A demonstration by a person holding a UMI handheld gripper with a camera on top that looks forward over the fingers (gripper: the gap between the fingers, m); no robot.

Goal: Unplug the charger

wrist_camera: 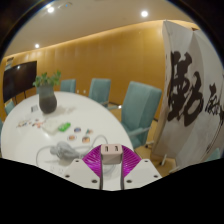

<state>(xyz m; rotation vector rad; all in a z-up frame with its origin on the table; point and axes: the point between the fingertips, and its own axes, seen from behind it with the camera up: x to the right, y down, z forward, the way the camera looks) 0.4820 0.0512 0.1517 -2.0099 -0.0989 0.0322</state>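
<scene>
My gripper (111, 160) is shut on a small white charger (111, 153), its magenta pads (95, 163) pressing on both sides. The charger faces me with two dark slots on its top face. I hold it above the near edge of the white round table (40, 140). A white cable and adapter (63, 150) lie on the table just left of the fingers.
A potted plant (47, 93) stands at the table's far left. Small items (74, 129) are scattered on the tabletop. Teal chairs (140, 105) ring the table. A white banner with black characters (190, 90) hangs at the right. A dark screen (18, 76) is on the far wall.
</scene>
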